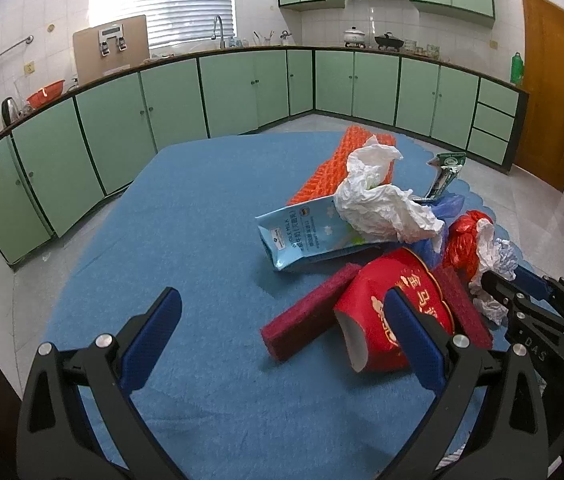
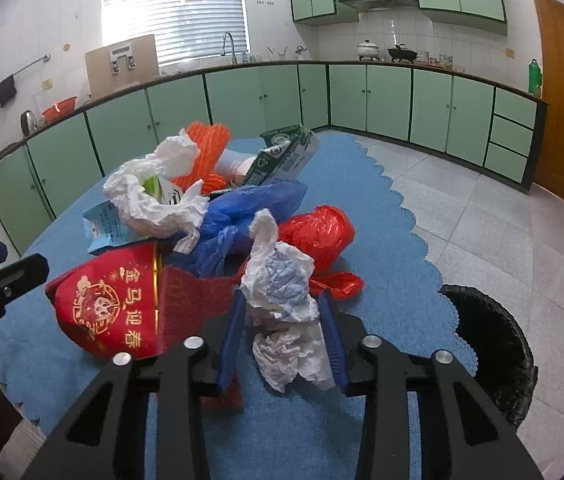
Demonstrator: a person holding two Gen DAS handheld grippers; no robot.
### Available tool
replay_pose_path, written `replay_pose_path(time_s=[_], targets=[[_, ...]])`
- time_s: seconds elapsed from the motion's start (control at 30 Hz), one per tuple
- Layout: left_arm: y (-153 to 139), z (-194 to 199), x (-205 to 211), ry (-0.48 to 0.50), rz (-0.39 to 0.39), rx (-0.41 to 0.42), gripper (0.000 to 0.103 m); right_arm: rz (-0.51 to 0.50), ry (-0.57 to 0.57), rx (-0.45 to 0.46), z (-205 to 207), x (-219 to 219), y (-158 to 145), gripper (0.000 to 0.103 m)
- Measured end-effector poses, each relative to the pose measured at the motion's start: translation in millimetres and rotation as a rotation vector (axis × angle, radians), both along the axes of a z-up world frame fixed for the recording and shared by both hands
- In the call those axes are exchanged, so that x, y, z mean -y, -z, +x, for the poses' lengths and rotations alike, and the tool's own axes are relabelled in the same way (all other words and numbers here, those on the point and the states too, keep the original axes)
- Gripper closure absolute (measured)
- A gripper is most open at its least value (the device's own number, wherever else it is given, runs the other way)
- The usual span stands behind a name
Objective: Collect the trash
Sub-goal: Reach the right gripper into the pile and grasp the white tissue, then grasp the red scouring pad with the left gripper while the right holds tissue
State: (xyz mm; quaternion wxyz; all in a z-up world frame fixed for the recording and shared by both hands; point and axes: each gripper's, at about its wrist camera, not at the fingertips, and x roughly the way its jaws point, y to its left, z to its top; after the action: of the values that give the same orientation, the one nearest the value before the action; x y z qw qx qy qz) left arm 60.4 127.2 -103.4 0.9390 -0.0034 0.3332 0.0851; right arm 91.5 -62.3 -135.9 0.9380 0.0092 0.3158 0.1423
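A pile of trash lies on the blue table mat: a red paper cup, a dark red sponge, a blue milk pouch, crumpled white paper, a red bag and a blue bag. My right gripper is shut on a crumpled white tissue; it also shows in the left wrist view. My left gripper is open and empty, with its right finger in front of the red cup.
A black-lined bin stands on the floor right of the table. An orange mesh pad and a green carton lie at the far side of the pile. Green cabinets run along the walls.
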Motion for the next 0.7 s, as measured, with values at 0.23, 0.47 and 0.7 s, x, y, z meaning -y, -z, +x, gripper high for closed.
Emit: replay_pose_path(time_s=[0.23, 0.47, 0.7], targets=[[6.3, 4.2, -0.4, 0.009, 0.005, 0.0, 0.018, 0.017, -0.01, 0.017, -6.4, 6.1, -8.1, 0.089], [13.5, 14.3, -4.7, 0.016, 0.002, -0.01, 0.023, 0.021, -0.024, 0.058, -15.0, 7.5, -25.2, 0.089], [19.0, 20.0, -12.1, 0.029, -0.006, -0.036, 0.035, 0.026, -0.026, 0.058, -13.8, 9.5, -30.2, 0.089]])
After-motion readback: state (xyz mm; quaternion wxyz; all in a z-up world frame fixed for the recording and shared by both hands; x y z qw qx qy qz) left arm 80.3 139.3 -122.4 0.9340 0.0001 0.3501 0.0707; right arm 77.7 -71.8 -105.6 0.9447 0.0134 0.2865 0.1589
